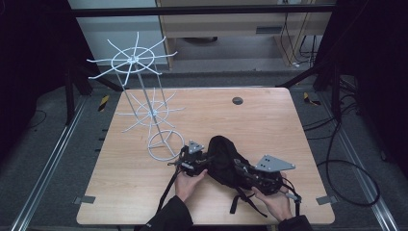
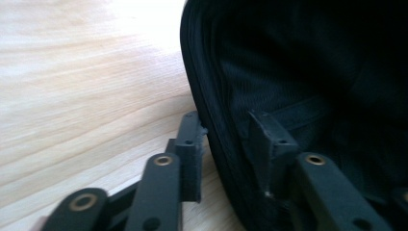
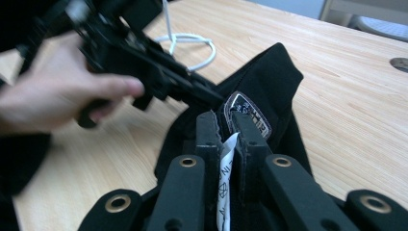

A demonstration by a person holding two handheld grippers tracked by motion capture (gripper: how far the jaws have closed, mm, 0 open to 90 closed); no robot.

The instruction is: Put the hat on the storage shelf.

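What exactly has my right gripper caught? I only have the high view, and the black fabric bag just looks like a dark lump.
Observer: The right gripper pinches a white care label and black fabric between its jaws.
Operator: And the left one?
Observer: The left gripper straddles the black fabric bag's ribbed edge, one jaw outside, one inside.
Operator: Any markings on the bag?
Observer: A small oval woven patch sits just beyond your right jaws.
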